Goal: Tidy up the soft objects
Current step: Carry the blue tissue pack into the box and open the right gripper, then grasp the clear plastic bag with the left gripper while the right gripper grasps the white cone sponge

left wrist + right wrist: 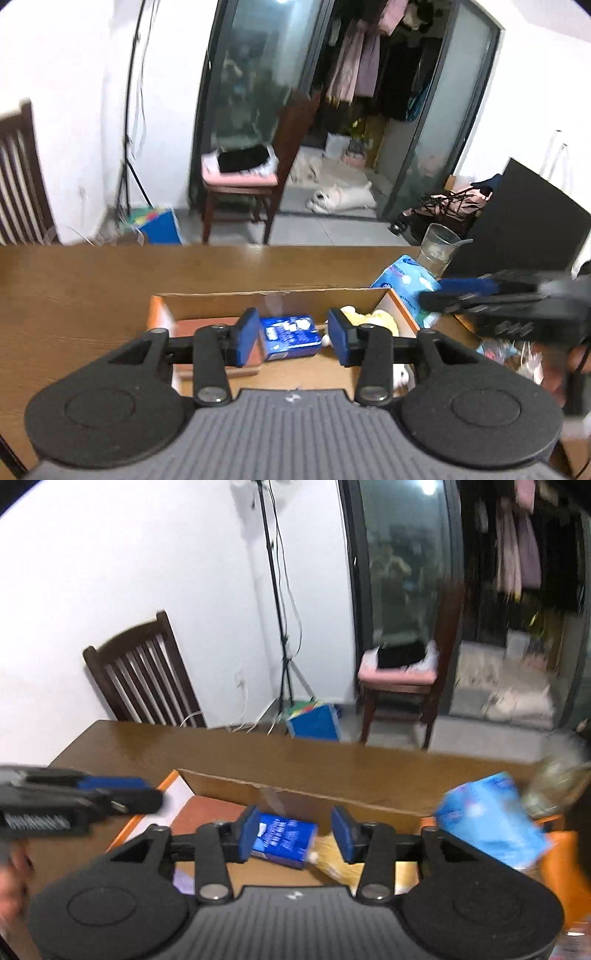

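An open cardboard box (280, 301) stands on the wooden table (92, 280). Inside lie a dark blue tissue pack (290, 336) and a yellow plush toy (373, 319). My left gripper (293, 338) hovers open and empty above the box, over the tissue pack. My right gripper (295, 832) is also open and empty above the box (295, 794), with the blue pack (282, 838) below it. A light blue soft pack (406, 282) leans at the box's right outer side; it also shows in the right wrist view (487, 819). Each gripper appears side-on in the other's view.
A drinking glass (437, 245) and a black panel (524, 221) stand at the table's right. Two wooden chairs (258, 177) (144, 679) stand beyond the table. A light stand (280, 627), a blue bin (314, 720) and a clothes closet lie behind.
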The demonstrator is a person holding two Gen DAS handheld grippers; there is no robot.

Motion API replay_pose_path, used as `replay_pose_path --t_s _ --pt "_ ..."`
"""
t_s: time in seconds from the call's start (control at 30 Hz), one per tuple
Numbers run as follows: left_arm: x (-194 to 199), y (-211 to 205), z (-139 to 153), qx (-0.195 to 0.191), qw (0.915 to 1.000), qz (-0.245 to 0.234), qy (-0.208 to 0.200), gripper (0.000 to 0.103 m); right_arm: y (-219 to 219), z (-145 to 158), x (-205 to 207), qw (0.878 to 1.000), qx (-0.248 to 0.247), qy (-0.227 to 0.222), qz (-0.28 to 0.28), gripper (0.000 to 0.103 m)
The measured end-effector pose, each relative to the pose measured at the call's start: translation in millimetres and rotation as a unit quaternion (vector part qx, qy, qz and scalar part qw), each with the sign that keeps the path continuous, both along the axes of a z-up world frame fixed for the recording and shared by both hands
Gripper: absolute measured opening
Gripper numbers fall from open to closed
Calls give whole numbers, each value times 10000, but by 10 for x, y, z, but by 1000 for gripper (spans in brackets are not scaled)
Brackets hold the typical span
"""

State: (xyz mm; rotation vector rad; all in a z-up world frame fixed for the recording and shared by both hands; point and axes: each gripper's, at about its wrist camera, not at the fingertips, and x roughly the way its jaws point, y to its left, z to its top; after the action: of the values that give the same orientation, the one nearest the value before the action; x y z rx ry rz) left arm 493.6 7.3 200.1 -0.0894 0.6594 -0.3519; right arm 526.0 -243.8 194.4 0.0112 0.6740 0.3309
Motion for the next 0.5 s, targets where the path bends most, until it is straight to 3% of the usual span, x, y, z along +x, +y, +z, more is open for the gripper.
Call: replay_pose_path --t_s 0.1,0.3,0.37,0.5 --pt "-474 108 210 206 9995 49 -228 47 -228 308 -511 9994 -177 -286 -51 54" --pt "-1190 110 439 278 9975 82 -642 61 -459 606 -1283 9978 -245 -592 -176 55" --pt "-1432 108 401 325 9961 91 -820 66 -483 627 -1530 9970 -191 -734 -162 56" --pt "-2087 89 49 440 9918 16 -1196 72 -519 470 -2087 9945 67 -1044 107 60"
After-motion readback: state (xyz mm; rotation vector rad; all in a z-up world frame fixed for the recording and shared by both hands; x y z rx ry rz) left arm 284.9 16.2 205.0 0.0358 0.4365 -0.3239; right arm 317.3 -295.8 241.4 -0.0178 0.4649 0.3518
